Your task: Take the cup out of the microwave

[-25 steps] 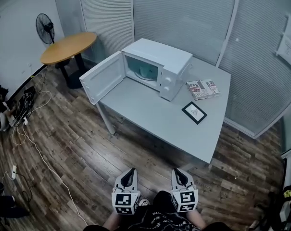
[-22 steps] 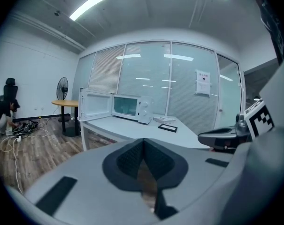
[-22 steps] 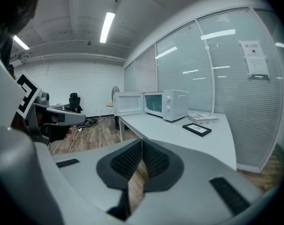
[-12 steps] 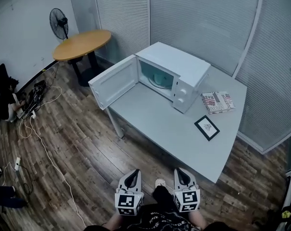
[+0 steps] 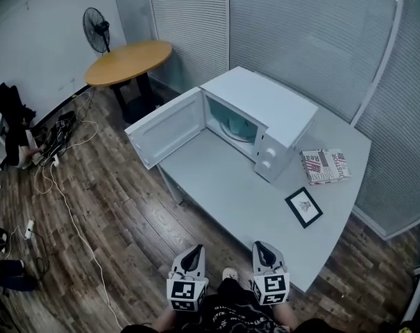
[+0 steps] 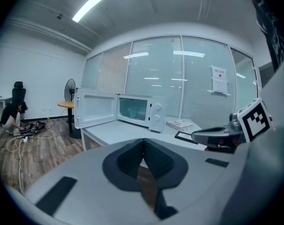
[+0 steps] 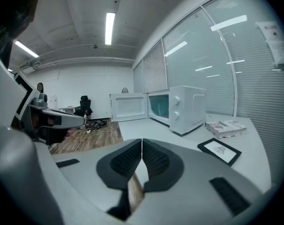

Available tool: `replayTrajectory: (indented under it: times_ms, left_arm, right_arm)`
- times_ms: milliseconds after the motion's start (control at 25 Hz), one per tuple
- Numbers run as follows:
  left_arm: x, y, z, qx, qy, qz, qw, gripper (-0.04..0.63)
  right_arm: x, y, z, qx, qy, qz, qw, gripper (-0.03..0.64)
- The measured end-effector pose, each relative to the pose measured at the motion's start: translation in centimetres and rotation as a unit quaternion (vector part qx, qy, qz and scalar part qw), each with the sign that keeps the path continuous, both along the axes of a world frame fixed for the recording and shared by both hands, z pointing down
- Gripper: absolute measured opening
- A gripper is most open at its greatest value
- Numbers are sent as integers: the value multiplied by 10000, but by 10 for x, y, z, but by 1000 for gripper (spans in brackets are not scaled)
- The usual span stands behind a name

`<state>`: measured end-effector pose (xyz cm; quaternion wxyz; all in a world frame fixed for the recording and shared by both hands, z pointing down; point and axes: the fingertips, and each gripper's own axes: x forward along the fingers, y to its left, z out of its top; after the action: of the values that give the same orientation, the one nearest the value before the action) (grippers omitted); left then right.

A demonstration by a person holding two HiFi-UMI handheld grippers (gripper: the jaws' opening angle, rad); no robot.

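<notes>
Head view is showing the left gripper (image 5: 190, 252) and right gripper (image 5: 260, 250), jaws pressed together and empty, pointing at the open microwave (image 5: 273, 106) well ahead; the cup (image 5: 235, 127) is sitting dimly inside, neither gripper clearly nearer.

Office: white-slatted glass partition walls (image 5: 300, 33), grey rectangular desk (image 5: 223, 186), round wooden side table (image 5: 130, 61), black pedestal fan (image 5: 96, 28), wood-plank floor (image 5: 119, 234).

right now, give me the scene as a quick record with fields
microwave: on the grey table, door open
cup: something pale in the cavity, too small to tell
left gripper: shut, empty, far from the microwave
right gripper: shut, empty, far from the microwave
also on table: framed picture, magazine
</notes>
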<state>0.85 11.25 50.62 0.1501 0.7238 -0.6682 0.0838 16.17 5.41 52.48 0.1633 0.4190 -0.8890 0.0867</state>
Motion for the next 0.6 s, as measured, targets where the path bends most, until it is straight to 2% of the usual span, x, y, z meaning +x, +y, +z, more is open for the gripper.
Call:
replayTrajectory:
  times_ms: [280,480,600]
  left_arm:
    - [13,-47,3,-27,-9,-139,9999,8]
    - [21,-82,2,-20,329,-285,9991,7]
    - [29,-99,2,-13,275,-258,9993,7]
  right_arm:
    - [6,-56,0,-77,-31,-149,9999,5]
    - [6,-93,-4,-152,-111,-336,9993,6]
    - [7,-107,0,-223,-131,-457,9986,6]
